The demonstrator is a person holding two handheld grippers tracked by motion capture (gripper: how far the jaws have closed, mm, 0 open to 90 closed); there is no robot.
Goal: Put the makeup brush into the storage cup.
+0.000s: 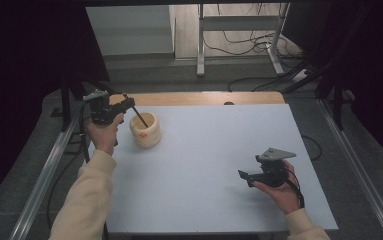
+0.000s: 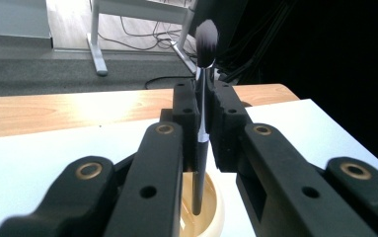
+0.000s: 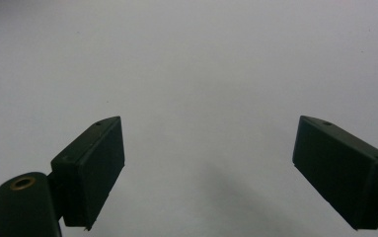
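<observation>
You are holding the left gripper (image 1: pixel 129 103) at the far left of the white table (image 1: pixel 214 165), just over the cream holder (image 1: pixel 146 131), a squat round pot with an orange mark low on its near side. Its jaws are pinching a makeup brush (image 2: pixel 201 123) around the middle of the handle; in the left gripper view the dark bristle head is pointing up past the jaw tips while the black handle end is dipping down inside the pot's mouth. From the high view the brush (image 1: pixel 140 117) is leaning at a slant across the holder's opening, its lower end inside the rim. Whether the handle tip is touching the bottom of the pot, you cannot tell from here. Your right gripper (image 1: pixel 245 176) is sitting well apart, near the right front part of the table, cradled in your hand and aimed leftward. In the right gripper view its jaws are standing wide apart, gripping nothing, with bare white tabletop (image 3: pixel 191 74) between them.
</observation>
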